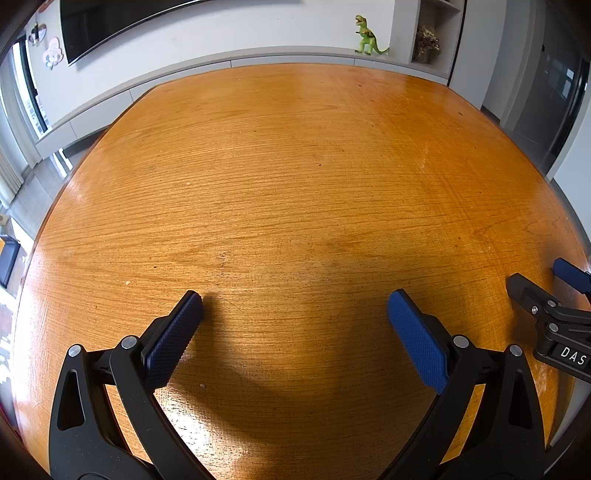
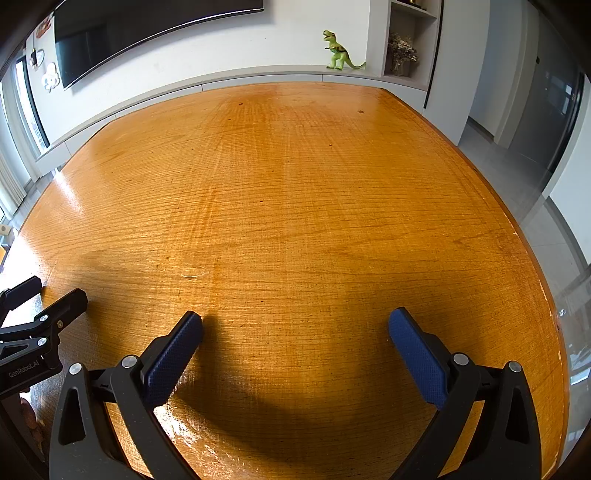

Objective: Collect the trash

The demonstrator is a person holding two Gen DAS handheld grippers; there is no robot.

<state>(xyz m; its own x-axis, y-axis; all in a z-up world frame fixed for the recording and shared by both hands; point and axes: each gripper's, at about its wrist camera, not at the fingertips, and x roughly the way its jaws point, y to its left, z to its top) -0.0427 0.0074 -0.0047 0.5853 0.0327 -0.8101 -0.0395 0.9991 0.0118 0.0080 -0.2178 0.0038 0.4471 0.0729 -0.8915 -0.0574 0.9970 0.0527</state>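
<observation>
No trash and no bin shows in either view. A bare orange wooden table fills both views. My left gripper hovers low over the table's near part, open, with nothing between its blue pads. My right gripper is likewise open and empty over the same table. Each gripper appears in the other's view: the right gripper at the far right edge, the left gripper at the far left edge. A few tiny crumbs lie on the wood near the left finger.
A green toy dinosaur stands on a low grey ledge behind the table, also seen as the dinosaur. A dark wall screen hangs above. A shelf with dried flowers is at the right. Floor lies beyond the table's right edge.
</observation>
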